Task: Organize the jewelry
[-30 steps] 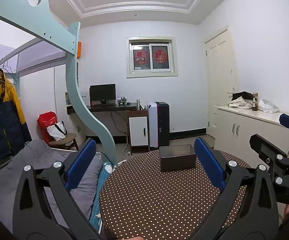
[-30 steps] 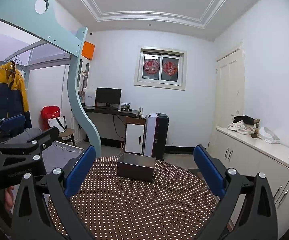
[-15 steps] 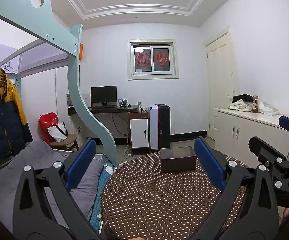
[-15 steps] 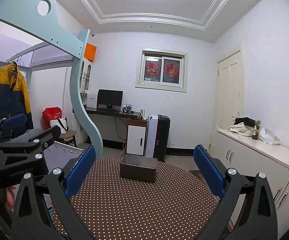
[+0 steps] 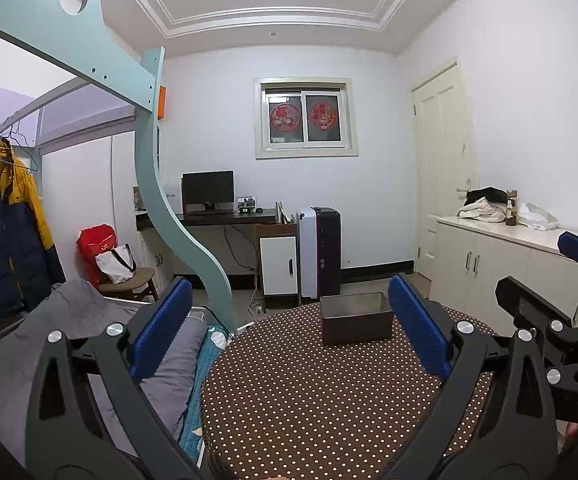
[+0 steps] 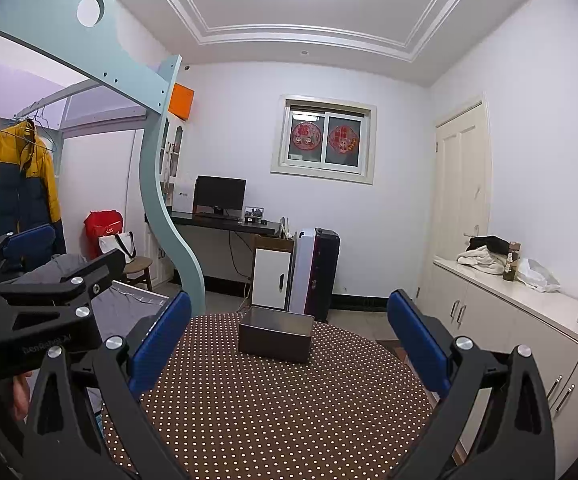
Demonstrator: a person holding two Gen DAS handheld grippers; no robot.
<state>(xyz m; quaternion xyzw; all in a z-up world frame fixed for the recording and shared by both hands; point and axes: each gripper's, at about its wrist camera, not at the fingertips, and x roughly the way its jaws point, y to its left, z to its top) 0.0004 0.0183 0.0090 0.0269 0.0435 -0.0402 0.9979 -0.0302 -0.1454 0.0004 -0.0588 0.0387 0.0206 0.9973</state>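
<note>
Brown box sits open on the dotted bench; both tongs hover wide apart, empty; no jewelry visible, so start or finish alike.

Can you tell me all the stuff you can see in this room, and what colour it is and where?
box: one, dark brown, open top, far side of the table
table: one, round, brown cloth with white dots, in front
jacket: one, yellow and navy, hanging far left
bed frame: one, pale green, left
red bag: one, by the chair, left
monitor: one, black, on the desk at the back wall
suitcase: one, white and dark, beside the desk
window: one, two red decorations, back wall
door: one, cream, right
cabinet: one, cream, right wall
left tongs: blue pads, open, empty
right tongs: blue pads, open, empty
</note>
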